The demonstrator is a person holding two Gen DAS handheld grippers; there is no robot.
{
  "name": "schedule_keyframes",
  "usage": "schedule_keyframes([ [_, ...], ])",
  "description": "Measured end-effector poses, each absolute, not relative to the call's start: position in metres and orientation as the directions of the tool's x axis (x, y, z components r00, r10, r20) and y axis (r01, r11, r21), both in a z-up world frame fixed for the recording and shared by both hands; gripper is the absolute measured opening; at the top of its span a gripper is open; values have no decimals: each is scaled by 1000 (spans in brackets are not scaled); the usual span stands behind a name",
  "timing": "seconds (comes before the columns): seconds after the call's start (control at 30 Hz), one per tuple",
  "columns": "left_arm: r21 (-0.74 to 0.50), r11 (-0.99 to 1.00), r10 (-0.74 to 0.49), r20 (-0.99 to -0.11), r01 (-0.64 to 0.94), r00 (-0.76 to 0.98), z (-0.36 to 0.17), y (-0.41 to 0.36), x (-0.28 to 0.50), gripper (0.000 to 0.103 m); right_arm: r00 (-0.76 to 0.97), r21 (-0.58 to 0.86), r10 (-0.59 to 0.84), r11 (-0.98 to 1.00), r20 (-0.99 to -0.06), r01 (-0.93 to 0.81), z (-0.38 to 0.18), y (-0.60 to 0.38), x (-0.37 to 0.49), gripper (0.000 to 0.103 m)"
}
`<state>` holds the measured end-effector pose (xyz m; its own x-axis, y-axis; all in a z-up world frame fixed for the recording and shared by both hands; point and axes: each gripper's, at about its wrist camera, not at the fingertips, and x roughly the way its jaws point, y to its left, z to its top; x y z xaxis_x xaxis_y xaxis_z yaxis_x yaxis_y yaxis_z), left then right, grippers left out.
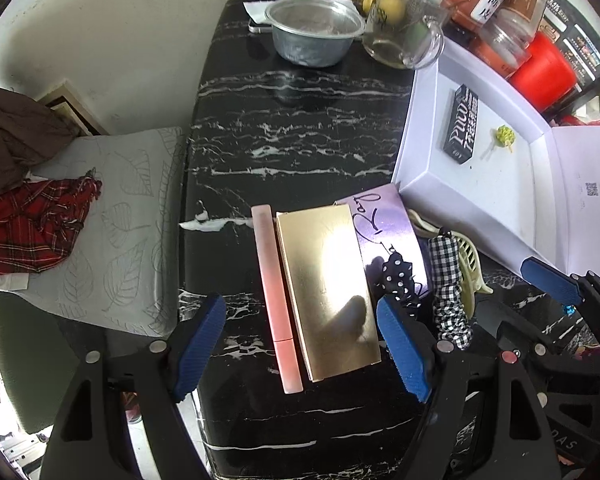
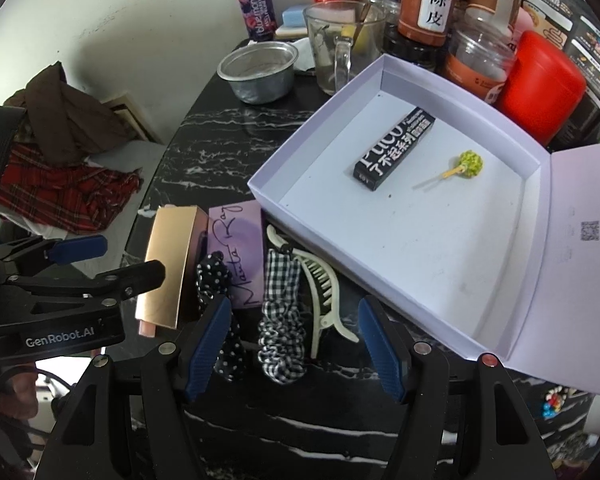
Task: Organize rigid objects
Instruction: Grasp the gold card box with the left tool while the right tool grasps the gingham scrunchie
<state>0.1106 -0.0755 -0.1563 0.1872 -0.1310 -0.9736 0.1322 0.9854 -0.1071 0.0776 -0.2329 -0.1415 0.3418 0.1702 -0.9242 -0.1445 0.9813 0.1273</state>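
A gold box [image 1: 328,288] lies on the black marble table [image 1: 292,128] with a pink tube [image 1: 276,296] along its left side. My left gripper [image 1: 300,348] is open and straddles their near ends. A purple card [image 1: 384,232], a polka-dot scrunchie [image 2: 220,308], a checked scrunchie [image 2: 282,316] and a cream hair claw [image 2: 320,292] lie to the right. My right gripper [image 2: 296,348] is open, with the checked scrunchie and claw between its fingers. The white box [image 2: 420,248] holds a black carton [image 2: 394,148] and a green pin [image 2: 466,166].
A foil bowl [image 1: 314,34], a glass mug [image 1: 400,28], jars [image 2: 426,0], a red canister [image 2: 540,88] and a purple can [image 2: 256,6] crowd the table's far end. Clothes [image 1: 24,200] lie on a cushion left of the table. The white box's lid [image 2: 584,264] lies open at right.
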Motion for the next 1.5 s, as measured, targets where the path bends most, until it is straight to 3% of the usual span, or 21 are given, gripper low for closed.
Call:
schedule_keyframes([
  [0.33, -135, 983, -155, -975, 127, 159, -176, -79, 116, 78, 293, 167, 209, 973, -933, -162, -166, -232, 81, 55],
  [0.43, -138, 982, -157, -976, 132, 148, -181, -81, 117, 70, 276, 180, 222, 969, -935, -169, -172, -231, 83, 52],
  [0.73, -151, 981, -168, -975, 122, 145, -189, -80, 112, 63, 269, 177, 230, 962, -935, -208, -179, -224, 85, 45],
  [0.83, -137, 982, -157, -973, 127, 167, -183, -79, 109, 57, 265, 159, 219, 961, -939, -228, -180, -221, 87, 39],
  [0.9, -141, 980, -166, -970, 143, 179, -177, -82, 106, 46, 259, 163, 225, 958, -939, -237, -180, -218, 87, 35],
  [1.0, -128, 979, -155, -973, 160, 170, -176, -84, 104, 46, 261, 151, 215, 958, -941, -245, -181, -215, 86, 31],
  [1.07, -140, 978, -164, -973, 154, 161, -174, -82, 106, 46, 244, 155, 216, 957, -945, -246, -183, -213, 85, 19],
  [1.5, -163, 966, -184, -978, 199, 93, -172, -87, 74, 46, 205, 173, 225, 954, -953, -243, -187, -211, 66, 17],
])
